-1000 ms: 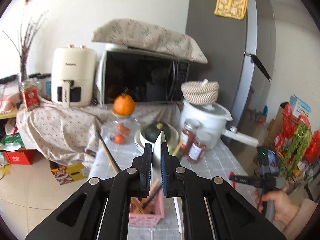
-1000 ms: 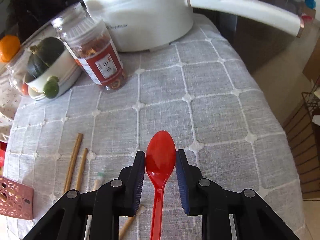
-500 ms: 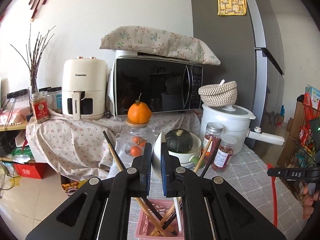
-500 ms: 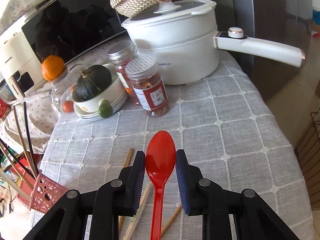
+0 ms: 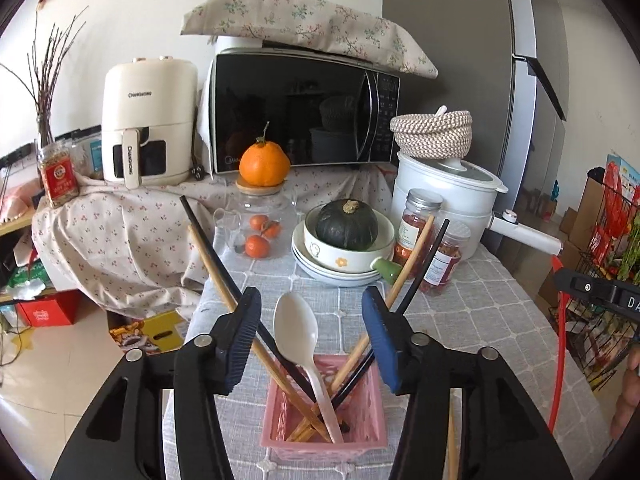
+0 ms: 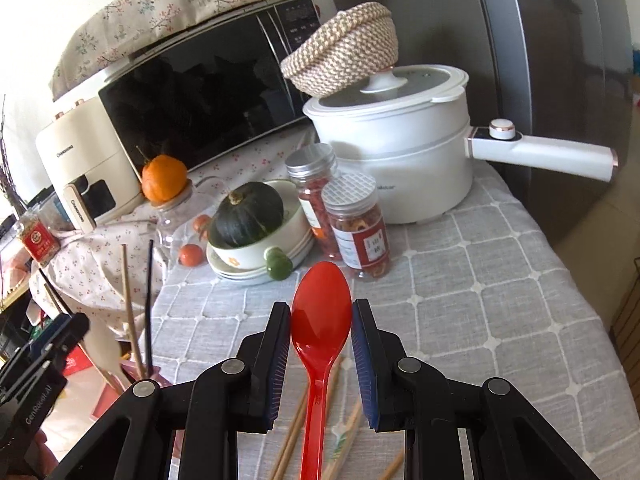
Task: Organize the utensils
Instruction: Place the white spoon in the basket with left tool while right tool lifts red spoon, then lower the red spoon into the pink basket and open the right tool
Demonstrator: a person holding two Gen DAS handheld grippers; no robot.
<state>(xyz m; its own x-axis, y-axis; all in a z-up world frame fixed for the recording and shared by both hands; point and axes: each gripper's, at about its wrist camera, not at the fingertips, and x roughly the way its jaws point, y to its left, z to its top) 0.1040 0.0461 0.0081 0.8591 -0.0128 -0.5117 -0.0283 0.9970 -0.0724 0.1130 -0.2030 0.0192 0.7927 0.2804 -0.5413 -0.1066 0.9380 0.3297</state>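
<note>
In the left wrist view my left gripper (image 5: pixel 311 296) hangs just above the pink basket (image 5: pixel 362 436), its jaws opening wide. The white spoon (image 5: pixel 298 330) stands free between the pads, touching neither. Its handle rests in the basket among several wooden and black chopsticks (image 5: pixel 412 260). My right gripper (image 6: pixel 321 306) is shut on the red spoon (image 6: pixel 320 316), bowl forward, above the grey checked tablecloth (image 6: pixel 480 288). Loose chopsticks (image 6: pixel 294 436) lie on the cloth under it. The red spoon's handle (image 5: pixel 560 344) also shows at the right edge of the left wrist view.
Behind the basket are stacked plates with a bowl holding a green squash (image 5: pixel 346 226), two spice jars (image 5: pixel 416 224), a white pot (image 6: pixel 400 152) with a long handle, a glass jar topped by an orange (image 5: pixel 264 164), a microwave (image 5: pixel 300 112) and an air fryer (image 5: pixel 148 120).
My left jaws have opened and let go of the white spoon, which now stands in the basket. My right gripper has risen and swung towards the basket with the red spoon.
</note>
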